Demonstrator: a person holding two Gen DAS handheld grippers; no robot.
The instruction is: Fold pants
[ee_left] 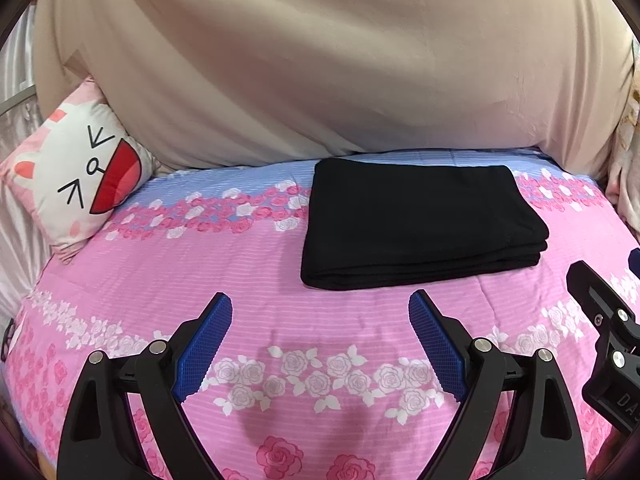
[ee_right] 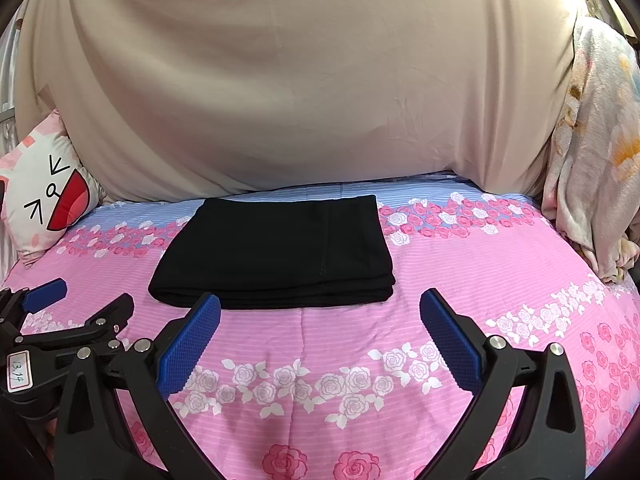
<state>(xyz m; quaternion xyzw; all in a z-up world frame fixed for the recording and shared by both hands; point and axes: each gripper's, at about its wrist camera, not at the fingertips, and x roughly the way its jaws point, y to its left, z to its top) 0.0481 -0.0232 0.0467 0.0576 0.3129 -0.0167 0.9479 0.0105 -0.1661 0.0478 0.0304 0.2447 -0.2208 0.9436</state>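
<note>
The black pants [ee_left: 416,224] lie folded into a flat rectangle with several stacked layers on the pink floral bedspread [ee_left: 280,280]. They also show in the right wrist view [ee_right: 276,248]. My left gripper [ee_left: 320,308] is open and empty, held a little short of the pants' near edge. My right gripper [ee_right: 320,308] is open and empty, its left blue pad [ee_right: 188,344] just in front of the pants' near edge. The left gripper shows at the left of the right wrist view [ee_right: 76,304], and the right gripper's black body shows at the right edge of the left wrist view [ee_left: 608,320].
A cat-face cushion [ee_left: 76,172] leans at the bed's back left. A large beige cloth [ee_left: 320,60] hangs behind the bed. A pale flowered blanket [ee_right: 592,152] hangs at the right. White fabric [ee_left: 16,240] lies at the far left.
</note>
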